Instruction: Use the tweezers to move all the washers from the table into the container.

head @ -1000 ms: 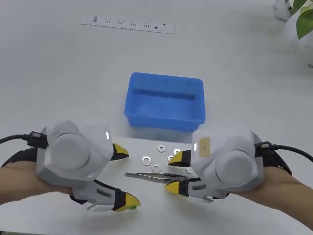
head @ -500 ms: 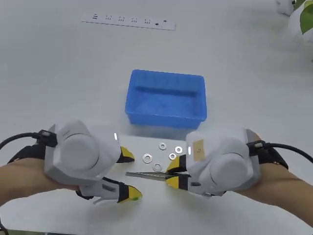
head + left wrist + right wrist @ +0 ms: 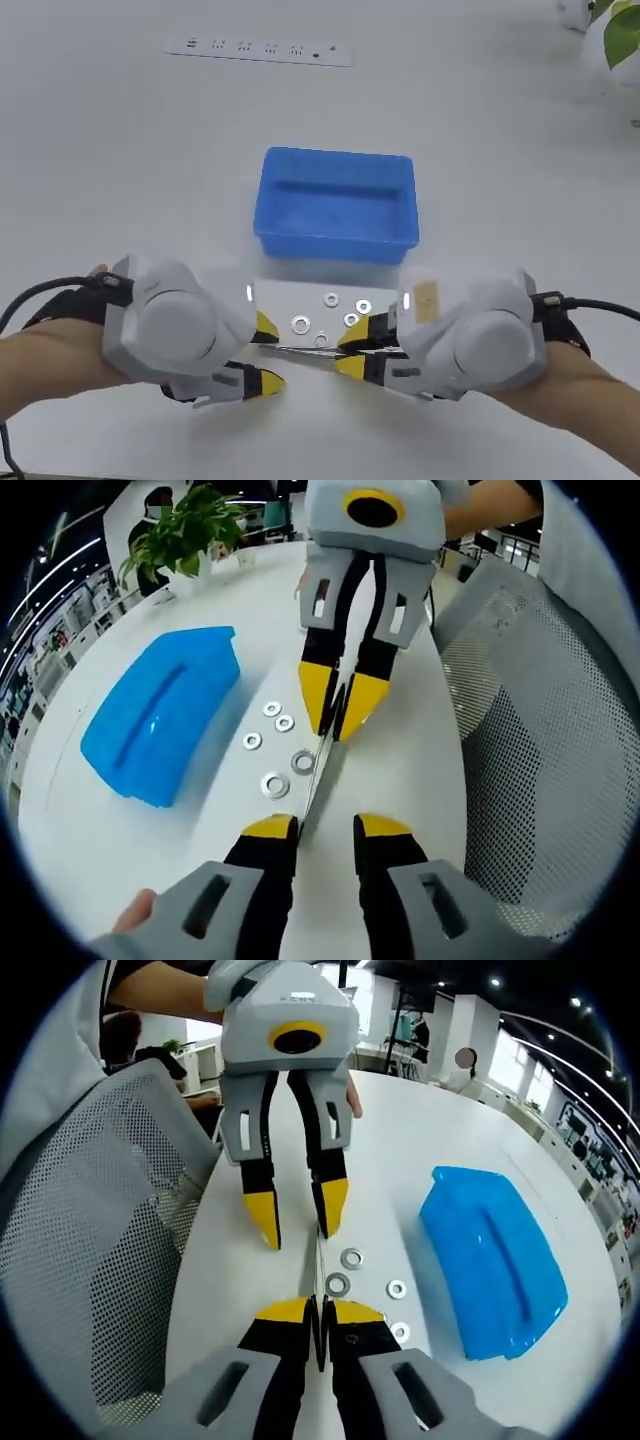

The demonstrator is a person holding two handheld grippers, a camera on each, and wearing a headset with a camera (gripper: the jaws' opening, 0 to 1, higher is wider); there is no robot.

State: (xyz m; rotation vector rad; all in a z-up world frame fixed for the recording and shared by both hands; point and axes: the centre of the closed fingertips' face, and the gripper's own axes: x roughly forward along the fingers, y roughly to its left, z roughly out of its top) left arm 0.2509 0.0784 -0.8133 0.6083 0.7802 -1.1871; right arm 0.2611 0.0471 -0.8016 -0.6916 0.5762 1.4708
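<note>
Your right tool (image 3: 320,1312) is pressed together on the tweezers (image 3: 319,1260), pinching them at their right end. In its own view the two yellow tips sit tight against either side of the thin metal. From that grip the tweezers run leftward, low over the desk (image 3: 120,150), toward your left tool (image 3: 327,827). You cannot tell whether they rest on the desk or are lifted off it.

Your left tool is spread, with its yellow tips well apart. The free end of the tweezers lies just beside one of those tips, and it is not clear whether the two touch.

Five washers (image 3: 299,323) lie flat on the desk in a loose cluster, just on the far side of the tweezers and between your two tools. Three sit close together toward the right, and two sit nearer the left tool.

The blue container (image 3: 335,205) stands open side up, just beyond the washers on the far side, near the middle of the desk.

A white power strip (image 3: 260,48) lies at the far side, left of centre. Plant (image 3: 620,35) leaves show at the far right corner. A mesh chair (image 3: 90,1260) back stands at the near edge of the desk.
</note>
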